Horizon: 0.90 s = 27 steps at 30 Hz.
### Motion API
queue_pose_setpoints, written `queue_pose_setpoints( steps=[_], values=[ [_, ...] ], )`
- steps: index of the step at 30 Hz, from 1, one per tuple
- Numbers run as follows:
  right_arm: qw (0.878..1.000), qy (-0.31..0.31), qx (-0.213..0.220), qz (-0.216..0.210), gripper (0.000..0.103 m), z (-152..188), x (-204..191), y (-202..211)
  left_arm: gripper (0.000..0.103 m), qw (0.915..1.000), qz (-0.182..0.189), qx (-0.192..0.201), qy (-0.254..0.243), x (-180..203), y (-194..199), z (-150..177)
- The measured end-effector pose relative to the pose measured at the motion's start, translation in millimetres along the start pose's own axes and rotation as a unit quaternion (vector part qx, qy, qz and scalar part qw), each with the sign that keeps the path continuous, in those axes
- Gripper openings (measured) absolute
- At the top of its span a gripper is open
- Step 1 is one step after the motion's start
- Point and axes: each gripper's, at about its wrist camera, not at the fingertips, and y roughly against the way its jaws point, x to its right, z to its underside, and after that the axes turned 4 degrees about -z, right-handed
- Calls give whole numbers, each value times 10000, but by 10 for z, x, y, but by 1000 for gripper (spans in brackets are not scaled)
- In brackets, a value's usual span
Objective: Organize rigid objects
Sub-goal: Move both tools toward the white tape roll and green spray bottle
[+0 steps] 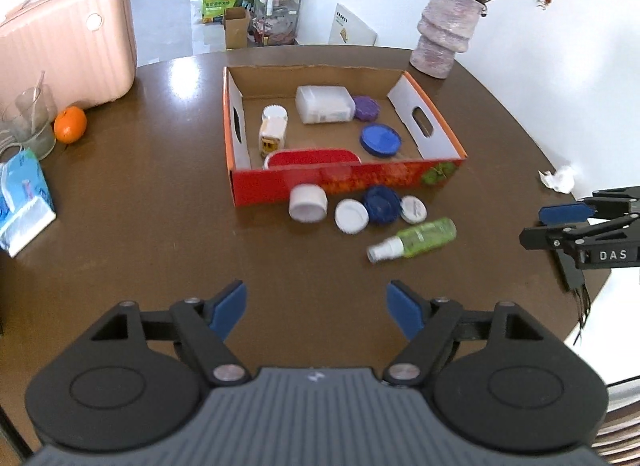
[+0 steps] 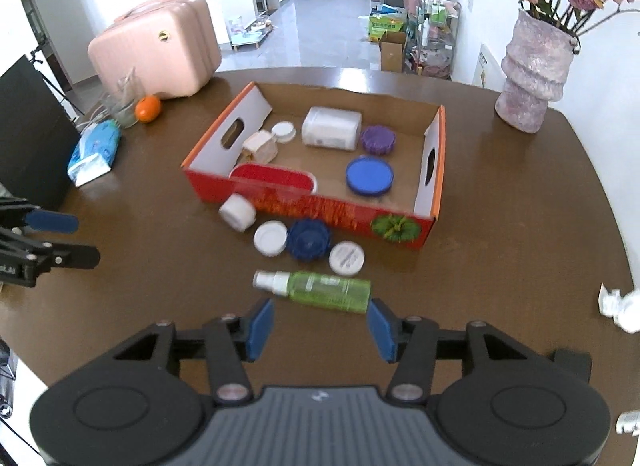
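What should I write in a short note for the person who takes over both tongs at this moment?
Left tongs: open, empty, hovering above the table.
Right tongs: open, empty, just short of the green spray bottle, which lies on its side.
Done: several containers and lids already sit in the cardboard box.
Left: spray bottle, white jar, dark blue lid and two white lids, all in front of the box.
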Motion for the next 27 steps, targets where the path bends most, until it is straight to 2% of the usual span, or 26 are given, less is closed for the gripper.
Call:
queue_pose_setpoints(
  steps=[5,10,17,27],
  values=[
    [10000,14,-84,17,55,255,-81,18,81,9999,138,-79,-9,45,43,298],
    [9999,-16,-100,-25,56,401,-110,17,81,9998,124,-122,19,42,42,401],
    [9998,-101,-166,-97,56,380,-1,-100,82,9997,152,-181,37,47,-71,324],
    [9991,-244,-283,-182,56,144,278,-475,82,9985,234,-464,143,74,-564,34]
  ],
)
